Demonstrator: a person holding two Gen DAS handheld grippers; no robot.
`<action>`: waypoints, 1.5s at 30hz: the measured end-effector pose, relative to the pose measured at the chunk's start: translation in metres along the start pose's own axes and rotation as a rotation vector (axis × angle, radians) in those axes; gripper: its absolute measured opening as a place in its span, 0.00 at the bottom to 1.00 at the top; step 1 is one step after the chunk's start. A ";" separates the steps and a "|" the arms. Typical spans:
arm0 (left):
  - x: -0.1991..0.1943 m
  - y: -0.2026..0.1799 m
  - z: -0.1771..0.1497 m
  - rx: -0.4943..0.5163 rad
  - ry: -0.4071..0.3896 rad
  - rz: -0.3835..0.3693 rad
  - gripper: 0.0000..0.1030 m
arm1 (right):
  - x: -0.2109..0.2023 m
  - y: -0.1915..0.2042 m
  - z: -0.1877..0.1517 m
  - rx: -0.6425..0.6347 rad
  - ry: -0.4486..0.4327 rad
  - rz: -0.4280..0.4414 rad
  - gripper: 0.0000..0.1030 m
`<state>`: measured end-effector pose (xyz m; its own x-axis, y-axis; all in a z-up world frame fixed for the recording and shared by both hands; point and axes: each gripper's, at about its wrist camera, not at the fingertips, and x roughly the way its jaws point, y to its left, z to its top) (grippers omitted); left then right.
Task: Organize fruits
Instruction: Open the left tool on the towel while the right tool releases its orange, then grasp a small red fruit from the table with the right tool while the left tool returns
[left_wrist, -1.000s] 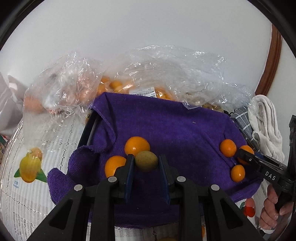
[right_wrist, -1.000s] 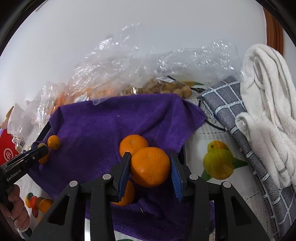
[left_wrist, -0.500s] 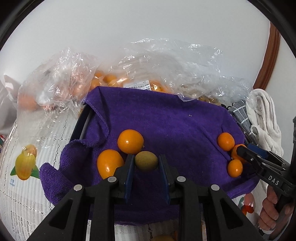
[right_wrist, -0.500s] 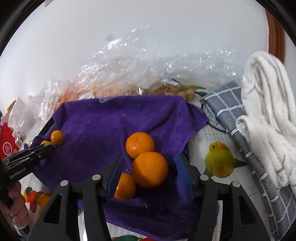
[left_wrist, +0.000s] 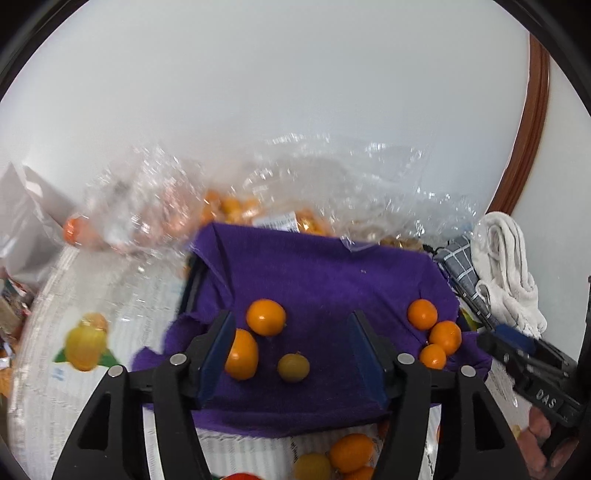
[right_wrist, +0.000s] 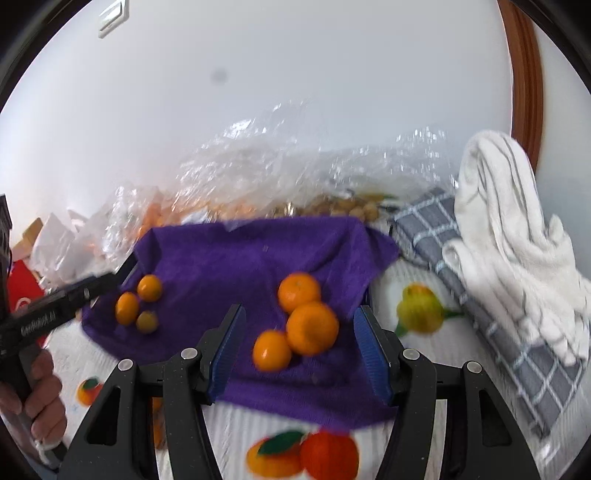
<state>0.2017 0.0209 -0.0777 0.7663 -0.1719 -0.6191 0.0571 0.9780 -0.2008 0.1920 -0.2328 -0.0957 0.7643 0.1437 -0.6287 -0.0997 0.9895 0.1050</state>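
Observation:
A purple cloth (left_wrist: 332, 273) covers a dark tray. In the left wrist view a small greenish-yellow fruit (left_wrist: 293, 366) lies on it beside two oranges (left_wrist: 266, 316). My left gripper (left_wrist: 291, 321) hovers above, its jaws opening, with the greenish fruit below and untouched. In the right wrist view a large orange (right_wrist: 312, 328) rests on the purple cloth (right_wrist: 240, 258) with two smaller oranges (right_wrist: 298, 291). Above them my right gripper (right_wrist: 300, 317) stands open, its pads clear of the fruit. The left gripper's fingers (right_wrist: 92, 286) reach in by the far-left fruit trio.
Clear plastic bags (left_wrist: 258, 206) holding oranges and nuts lie behind the cloth against a white wall. A white towel (right_wrist: 509, 229) and a grey checked cloth (right_wrist: 480, 295) sit to the right. The tablecloth (left_wrist: 85, 343) has printed fruit. A hand (right_wrist: 40, 391) grips the left handle.
My left gripper has let go of the greenish fruit, which now lies on the cloth. The right jaws have widened off the large orange. Both grippers have drawn up and back.

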 end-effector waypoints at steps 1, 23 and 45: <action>-0.005 0.003 -0.002 -0.003 -0.008 0.003 0.64 | -0.004 0.001 -0.003 -0.004 0.027 0.004 0.59; -0.038 0.082 -0.082 -0.066 0.037 0.147 0.64 | 0.025 0.091 -0.069 -0.225 0.184 0.079 0.44; -0.037 0.074 -0.084 -0.044 0.042 0.063 0.58 | -0.002 0.043 -0.083 -0.175 0.100 0.001 0.22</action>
<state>0.1238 0.0900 -0.1335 0.7400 -0.1154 -0.6627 -0.0196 0.9811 -0.1927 0.1336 -0.1892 -0.1541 0.6980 0.1372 -0.7028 -0.2161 0.9761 -0.0240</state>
